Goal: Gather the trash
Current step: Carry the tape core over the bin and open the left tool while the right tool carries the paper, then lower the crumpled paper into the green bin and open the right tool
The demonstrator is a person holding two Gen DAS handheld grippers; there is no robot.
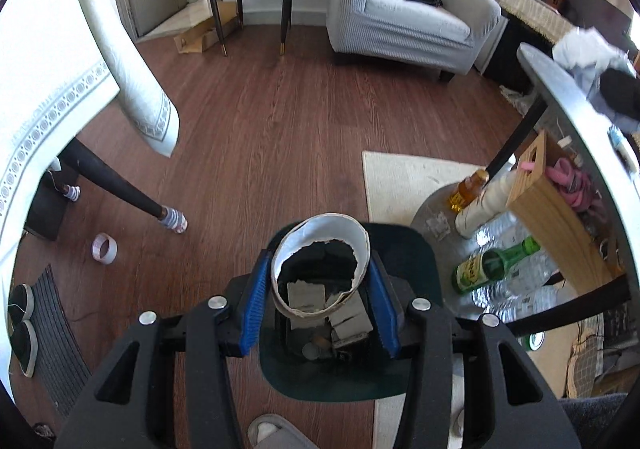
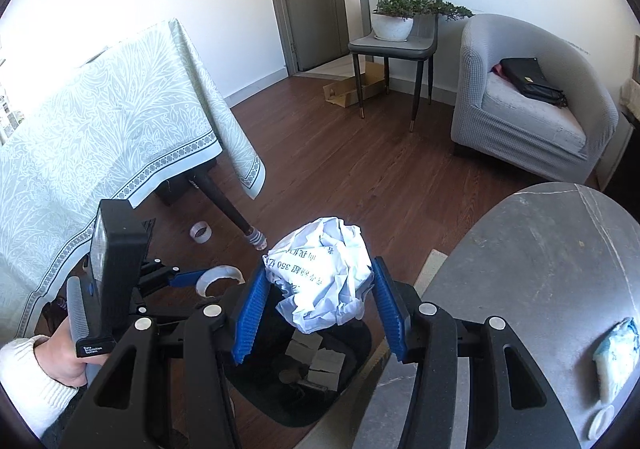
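Note:
My left gripper (image 1: 320, 269) is shut on a torn white paper cup (image 1: 320, 245) and holds it over the open dark bin (image 1: 420, 249), which holds cardboard scraps (image 1: 306, 299). My right gripper (image 2: 320, 285) is shut on a crumpled ball of white printed paper (image 2: 324, 277), also above the bin (image 2: 360, 333). The left gripper with its cup (image 2: 218, 277) shows in the right wrist view, just left of the bin. A roll of clear tape (image 1: 104, 248) lies on the floor by the table leg; it also shows in the right wrist view (image 2: 201, 231).
A cloth-covered table (image 2: 100, 121) stands at left. A round grey table (image 2: 540, 269) with a tissue pack (image 2: 616, 353) is at right; bottles (image 1: 492, 265) and a wooden box (image 1: 548, 209) lie under it. A grey armchair (image 1: 412, 21), a chair with a plant (image 2: 396, 37) and flat cardboard (image 1: 204, 35) stand behind.

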